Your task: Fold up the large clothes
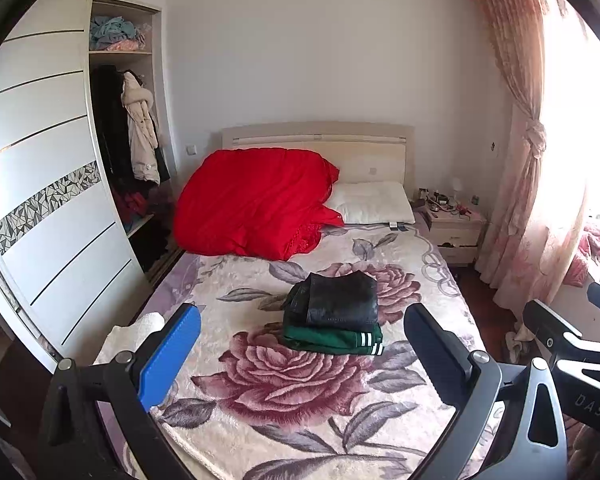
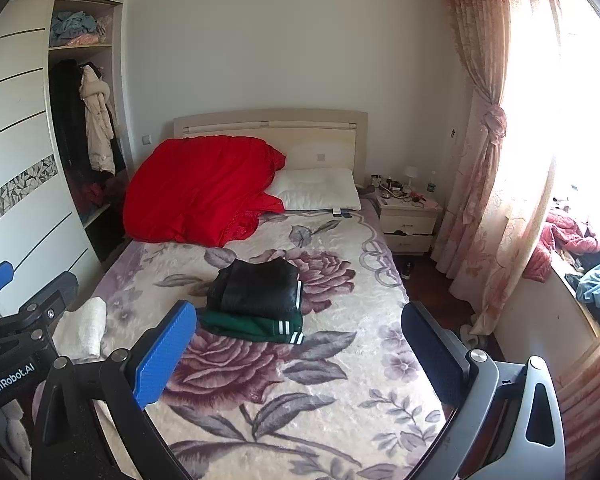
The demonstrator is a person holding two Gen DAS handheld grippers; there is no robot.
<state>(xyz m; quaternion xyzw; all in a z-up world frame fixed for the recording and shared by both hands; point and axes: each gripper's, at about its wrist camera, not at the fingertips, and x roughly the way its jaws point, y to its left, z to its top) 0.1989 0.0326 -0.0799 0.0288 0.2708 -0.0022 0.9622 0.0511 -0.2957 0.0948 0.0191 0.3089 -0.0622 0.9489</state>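
A bedroom, daylight pouring through the pink curtain (image 2: 484,128), and a bed (image 1: 380,420) under a rose-print blanket taking up most of it. Mid-bed sits the stack (image 1: 334,314): a black folded piece (image 2: 258,290) squarely on top of a green one (image 2: 256,328) with white stripes at its right corner. Both look finished, edges fairly true, the stack's long side running across the bed.

The left gripper (image 1: 300,364) hangs above the foot of the bed, spread wide and holding nothing; the stack lies straight ahead of it, framed between its fingers but well apart from them. The right gripper (image 2: 298,354) is likewise released and empty, with the stack ahead and a little to its left. So the left one looks slightly better centred on the pile, though neither is close.

Nearer the left edge lies a rolled white cloth (image 2: 82,328) (towel or garment, I can't tell), just beside the left gripper. Behind the stack, a red quilt (image 1: 252,204) is bunched against the headboard next to a white pillow (image 1: 372,202). More clothes are heaped on the window sill (image 2: 580,264) to the right, which I'd guess is where the next large piece comes from, a reach that favours the right gripper.
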